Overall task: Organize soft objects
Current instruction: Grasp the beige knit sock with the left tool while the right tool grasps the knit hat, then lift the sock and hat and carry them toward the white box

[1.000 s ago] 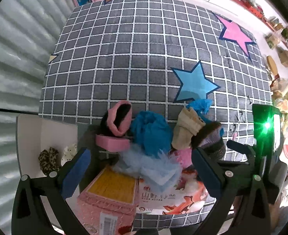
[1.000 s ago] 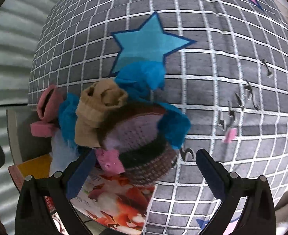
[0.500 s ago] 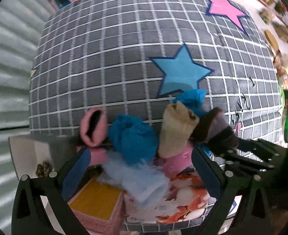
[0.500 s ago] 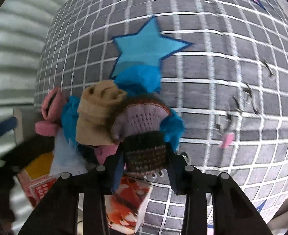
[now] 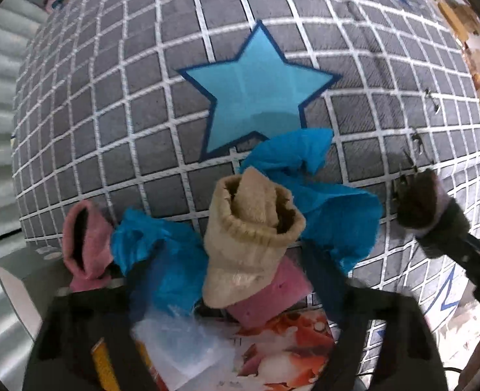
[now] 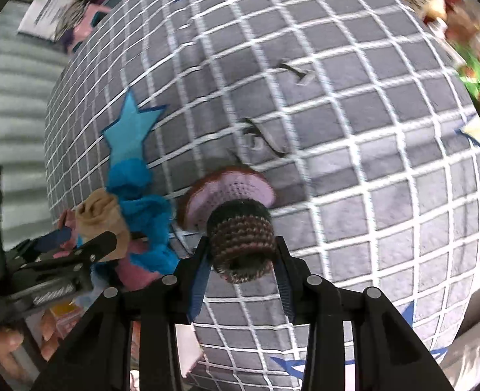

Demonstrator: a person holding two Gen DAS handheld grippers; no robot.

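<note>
While a blue cloth [image 5: 331,202] and pink sock [image 5: 83,238] crowd round it, the beige sock [image 5: 249,238] is framed by the spread left gripper [image 5: 220,290]; at three o'clock, a knitted hat [image 6: 240,238] is pinched by the right gripper [image 6: 241,280].

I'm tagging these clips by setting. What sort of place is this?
Probably a home room, perhaps a child's bedroom or playroom: a grid-patterned mat with a blue star, a pile with a beige sock, and cluttered shelves at the edge.

Two pink socks [image 5: 86,244], one beige sock [image 5: 249,238]
</note>
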